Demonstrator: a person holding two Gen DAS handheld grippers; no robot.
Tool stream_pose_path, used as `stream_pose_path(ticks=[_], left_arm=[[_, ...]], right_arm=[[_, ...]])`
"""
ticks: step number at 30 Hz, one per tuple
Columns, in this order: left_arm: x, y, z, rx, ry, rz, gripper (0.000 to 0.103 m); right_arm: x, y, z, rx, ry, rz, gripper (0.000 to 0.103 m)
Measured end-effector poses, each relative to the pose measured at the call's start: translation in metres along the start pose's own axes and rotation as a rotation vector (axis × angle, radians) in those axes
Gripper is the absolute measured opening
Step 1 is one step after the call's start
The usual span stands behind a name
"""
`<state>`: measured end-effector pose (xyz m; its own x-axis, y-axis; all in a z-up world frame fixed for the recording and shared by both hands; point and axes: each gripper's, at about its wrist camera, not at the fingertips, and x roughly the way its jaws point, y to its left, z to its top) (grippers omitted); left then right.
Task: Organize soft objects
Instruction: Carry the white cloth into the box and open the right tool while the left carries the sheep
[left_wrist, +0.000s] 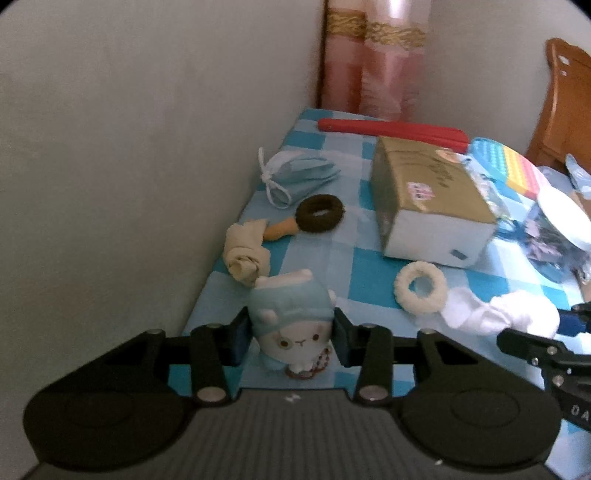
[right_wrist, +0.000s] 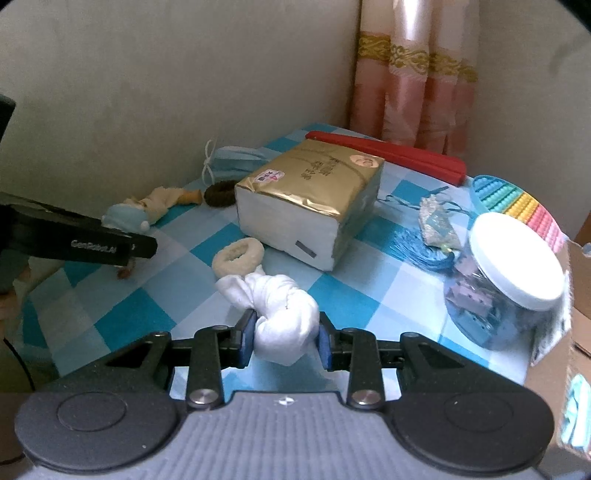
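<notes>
Plush sheep toy (left_wrist: 291, 325), pale blue hood, cream face, stands on blue-check tablecloth (left_wrist: 369, 266) by wall; left gripper (left_wrist: 291, 338) pads pressed to both its sides. Knotted white cloth (right_wrist: 284, 325), soft and lumpy, pinched between right gripper (right_wrist: 286, 341) pads near front edge. Only right view shows clear white-lidded jar (right_wrist: 509, 273) whole, blue string coil (right_wrist: 417, 251). Fuzzy cream ring (right_wrist: 238, 256), brown ring (left_wrist: 319, 214), gold-foil tissue pack (right_wrist: 314, 199) between.
</notes>
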<state>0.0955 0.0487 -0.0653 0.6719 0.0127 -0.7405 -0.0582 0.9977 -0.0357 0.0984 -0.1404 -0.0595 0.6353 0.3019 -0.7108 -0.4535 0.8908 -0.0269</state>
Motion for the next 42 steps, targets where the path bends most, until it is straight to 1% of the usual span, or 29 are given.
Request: stream_pose_path(ticks=[8,12,16,22,26,30,36,38,39,40,42], left_arm=[[-0.036,-0.019,-0.006,0.088,-0.004,-0.066,0.043],[-0.051,-0.029,-0.009,0.122,-0.007,-0.09,0.043],[-0.063,-0.042,-0.008,0.152,-0.022,-0.112,0.043],[-0.072,-0.062,-0.007,0.19,-0.042,-0.152,0.043],[-0.07,-0.075,-0.011,0.208,-0.032,-0.176,0.043],[-0.066,-0.086,-0.014,0.233,-0.011,-0.19,0.043],[-0.058,-0.096,-0.016,0.253,0.012,-0.197,0.043],[-0.054,-0.099,-0.016,0.258,0.021,-0.197,0.043],[-0.053,-0.1,-0.016,0.261,0.025,-0.196,0.043],[-0.051,-0.101,-0.015,0.264,0.029,-0.195,0.043],[-0.049,-0.104,-0.014,0.267,0.033,-0.197,0.043]], right_arm=[[-0.034,-0.004,-0.014,0.03,-0.019,-0.035,0.038],[-0.057,-0.011,-0.019,0.041,-0.045,-0.065,0.038],[-0.081,-0.022,-0.023,0.049,-0.08,-0.114,0.038],[-0.112,-0.061,-0.026,0.111,-0.127,-0.209,0.038],[-0.126,-0.093,-0.026,0.155,-0.146,-0.271,0.038],[-0.126,-0.121,-0.024,0.176,-0.148,-0.332,0.038],[-0.108,-0.169,-0.014,0.195,-0.123,-0.414,0.038],[-0.099,-0.186,-0.012,0.213,-0.107,-0.437,0.04],[-0.095,-0.193,-0.012,0.223,-0.095,-0.444,0.047],[-0.09,-0.199,-0.012,0.235,-0.085,-0.45,0.06],[-0.082,-0.21,-0.013,0.255,-0.062,-0.44,0.068]])
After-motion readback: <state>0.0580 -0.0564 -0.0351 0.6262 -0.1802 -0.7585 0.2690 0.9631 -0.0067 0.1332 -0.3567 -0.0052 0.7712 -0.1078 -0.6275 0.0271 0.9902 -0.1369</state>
